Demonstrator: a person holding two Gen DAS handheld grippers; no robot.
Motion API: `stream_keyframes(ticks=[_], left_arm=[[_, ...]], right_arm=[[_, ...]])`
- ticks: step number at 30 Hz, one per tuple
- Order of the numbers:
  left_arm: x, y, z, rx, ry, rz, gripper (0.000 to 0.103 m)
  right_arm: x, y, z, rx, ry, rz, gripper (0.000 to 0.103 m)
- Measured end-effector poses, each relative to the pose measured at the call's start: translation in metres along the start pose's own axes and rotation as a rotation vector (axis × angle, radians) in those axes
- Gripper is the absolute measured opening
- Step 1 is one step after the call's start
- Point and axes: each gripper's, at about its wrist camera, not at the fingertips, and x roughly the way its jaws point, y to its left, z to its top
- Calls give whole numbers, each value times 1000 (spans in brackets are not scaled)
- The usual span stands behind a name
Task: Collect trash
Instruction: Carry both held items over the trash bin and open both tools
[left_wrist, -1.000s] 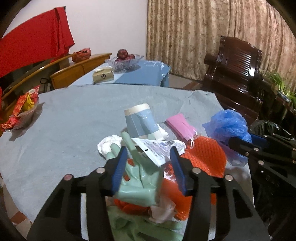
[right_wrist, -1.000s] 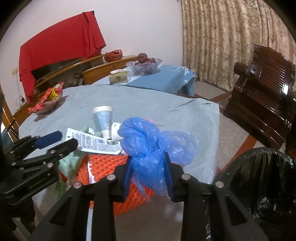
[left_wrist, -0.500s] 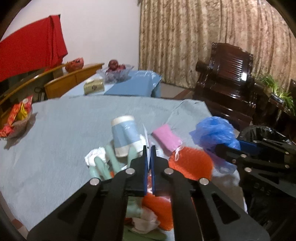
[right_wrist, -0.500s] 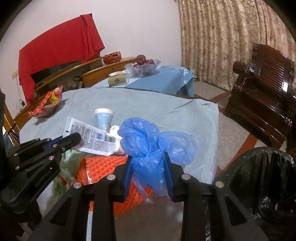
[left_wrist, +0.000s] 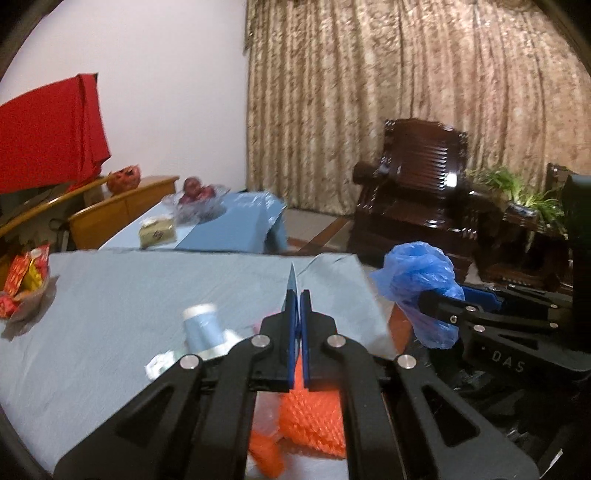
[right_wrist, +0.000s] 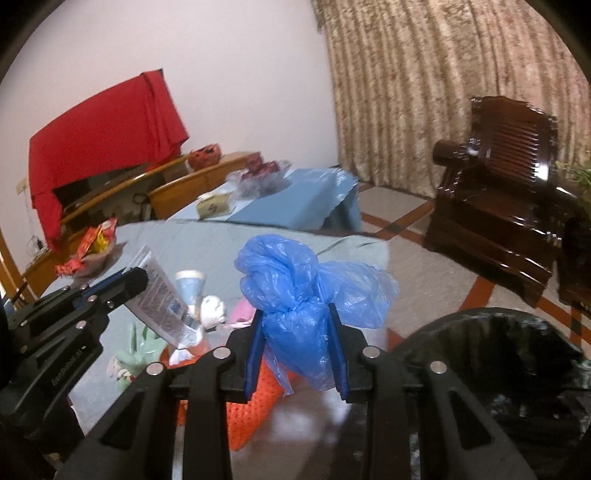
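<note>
- The left tongs (left_wrist: 299, 295) are pressing together on a printed paper wrapper (right_wrist: 162, 299), which is showing only as a thin edge between the blue pads in the left wrist view.
- From the right wrist view, that wrapper is hanging tilted off the tip of the left tongs, above the pile of trash on the worktop (left_wrist: 129, 295).
- The right tongs (right_wrist: 295, 325) are clamping a crumpled blue plastic bag (right_wrist: 295, 284); the bag is bulging above the pads and trailing out below them.
- The bag is hanging just past the near corner of the worktop, with a black-lined trash bin (right_wrist: 498, 369) sitting low to its right.
- On the grey-blue cloth of the worktop, a paper cup (right_wrist: 190, 286) is standing upside down beside a white crumpled tissue (right_wrist: 212, 308) and a pink item (right_wrist: 242, 312).
- An orange foam net (left_wrist: 310, 421) is lying at the near edge of the worktop, under both tongs.
- A pale green glove (right_wrist: 142, 350) is lying just left of the net.
- A bowl of red snack packets (left_wrist: 22, 284) is resting well apart at the far left side of the worktop.
</note>
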Motion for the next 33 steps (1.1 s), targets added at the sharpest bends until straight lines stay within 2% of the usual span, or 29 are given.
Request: stream_keyframes(ticks=[7,15,20,24,32,33], left_arm=[[-5,-49,12,30,-47,-114,2],[12,-123,10,44,1,-318,2],[26,-163,1,52,34,-409,2],[37,-182,-9,42,72,-451,2],[47,-199,-21,68,101,-477,2],[49,-198,-24,74,113,-485,2]], right_arm=[[-35,-51,-6,54,-24,-118,31],[-53,-110,-26,122,9,-249,31],[-60,-137,-34,161,21,-305,31],[-69,-156,-44,189,28,-340,31],[-71,-172,-52,208,31,-365,31],[-70,-174,-54,212,33,-368,34]])
